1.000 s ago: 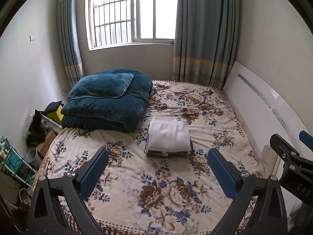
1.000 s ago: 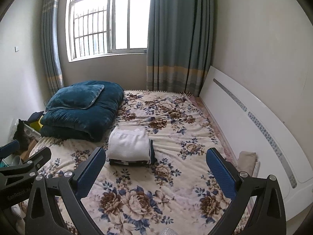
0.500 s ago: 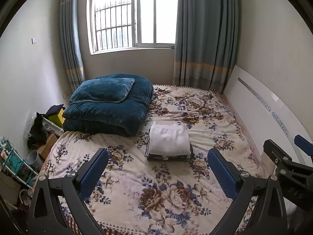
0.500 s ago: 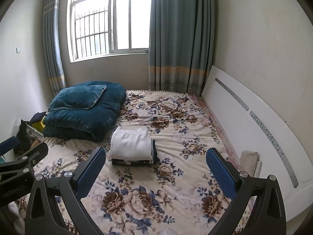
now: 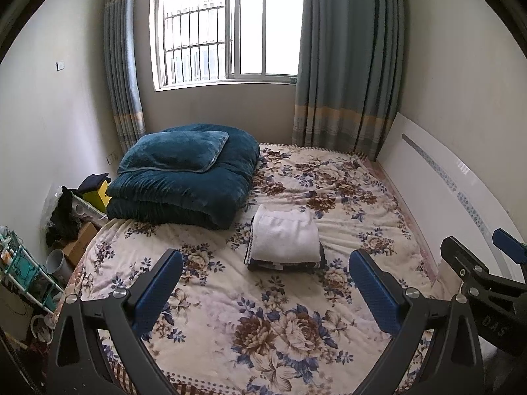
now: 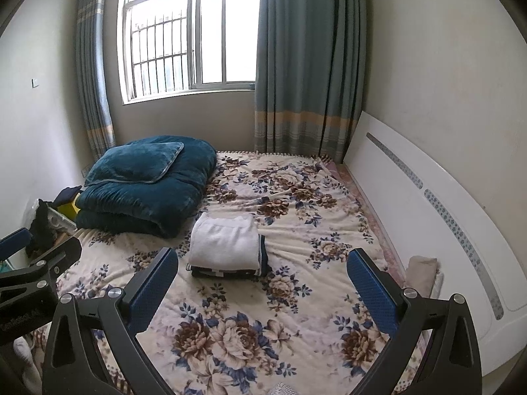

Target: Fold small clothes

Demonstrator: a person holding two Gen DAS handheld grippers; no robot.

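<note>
A stack of folded clothes, a white piece on top and dark striped pieces under it, lies on the flowered bedspread near the middle of the bed; it also shows in the right wrist view. My left gripper is open and empty, held above the near part of the bed, well short of the stack. My right gripper is open and empty too, beside the left one. The right gripper shows at the right edge of the left wrist view.
A folded dark teal quilt with a pillow lies at the bed's far left. A white headboard runs along the right. Boxes, a rack and clutter stand on the floor at left. Window and curtains are behind.
Both grippers have drawn back and tilted up, so the bed and stack sit lower and farther in view. The stack has not moved. Both grippers stay open.
</note>
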